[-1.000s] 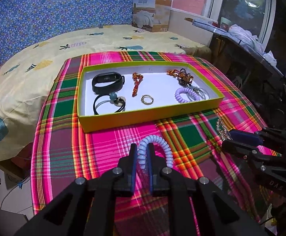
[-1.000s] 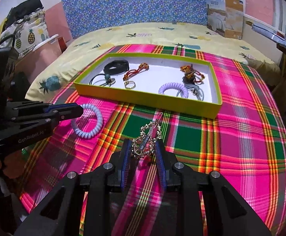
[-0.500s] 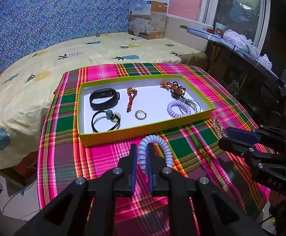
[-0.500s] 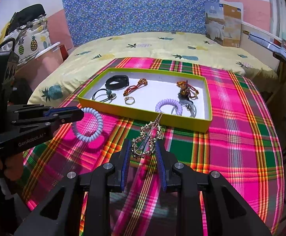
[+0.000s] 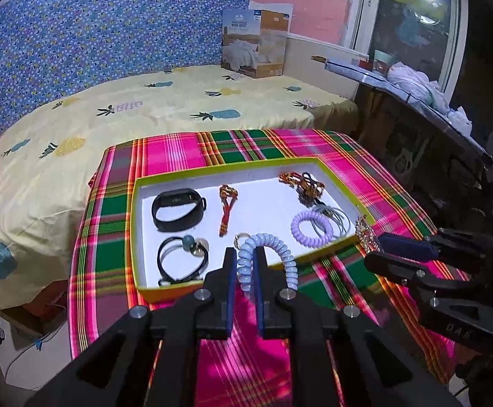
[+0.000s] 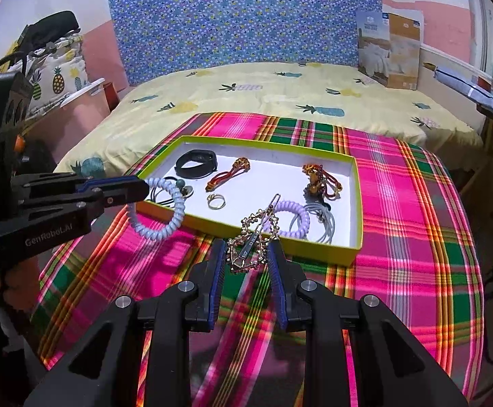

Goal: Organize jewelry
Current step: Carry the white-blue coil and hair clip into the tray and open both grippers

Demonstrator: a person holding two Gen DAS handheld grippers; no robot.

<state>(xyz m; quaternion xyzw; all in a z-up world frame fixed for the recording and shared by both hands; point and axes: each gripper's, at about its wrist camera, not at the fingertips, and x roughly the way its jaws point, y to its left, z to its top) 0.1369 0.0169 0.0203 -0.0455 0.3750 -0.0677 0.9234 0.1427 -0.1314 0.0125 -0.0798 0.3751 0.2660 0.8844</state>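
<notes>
My left gripper (image 5: 245,264) is shut on a pale blue spiral hair tie (image 5: 273,247), held above the plaid cloth at the near wall of the yellow-green tray (image 5: 212,286). It also shows in the right wrist view (image 6: 165,217). My right gripper (image 6: 248,254) is shut on a gold hair clip (image 6: 253,240), held in the air just in front of the tray (image 6: 356,203). The tray holds a black band (image 5: 178,208), a black tie with a bead (image 5: 182,259), a ring (image 6: 216,200), a red cord (image 5: 226,208), a lilac spiral tie (image 5: 310,227) and other pieces.
The tray lies on a pink and green plaid cloth (image 6: 409,237) over a small table. A bed with a pineapple sheet (image 5: 144,108) lies behind. A dark shelf with clutter (image 5: 416,101) stands to the right.
Both grippers have risen and pulled back with their pieces, so the tray now sits lower and smaller in view. The blue tie and gold clip stay gripped.
</notes>
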